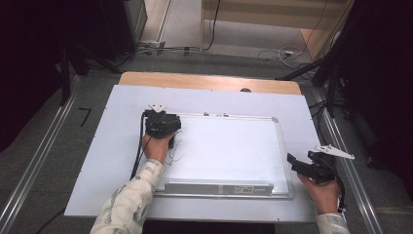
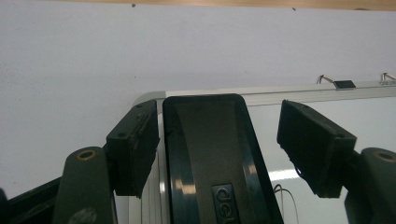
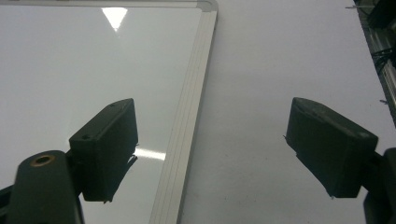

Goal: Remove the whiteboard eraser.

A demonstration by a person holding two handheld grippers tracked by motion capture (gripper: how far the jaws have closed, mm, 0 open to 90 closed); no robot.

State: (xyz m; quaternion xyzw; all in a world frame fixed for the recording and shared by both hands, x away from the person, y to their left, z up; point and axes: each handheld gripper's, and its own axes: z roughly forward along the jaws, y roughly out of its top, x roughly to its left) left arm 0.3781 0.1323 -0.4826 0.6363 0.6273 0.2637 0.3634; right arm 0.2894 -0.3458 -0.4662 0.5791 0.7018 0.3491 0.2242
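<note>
Left gripper astride black eraser

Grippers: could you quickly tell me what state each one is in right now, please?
Left gripper: open, straddling a black eraser on the whiteboard, not clamped.
Right gripper: open, holding nothing.

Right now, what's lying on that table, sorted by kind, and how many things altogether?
White rectangular whiteboard with silver metal frame: 1
Black plastic whiteboard eraser: 1
Small black binder clips on the board's top edge: 2 (the second only partly seen)
Black hand-held two-jaw grippers: 2
Total: 6
</note>
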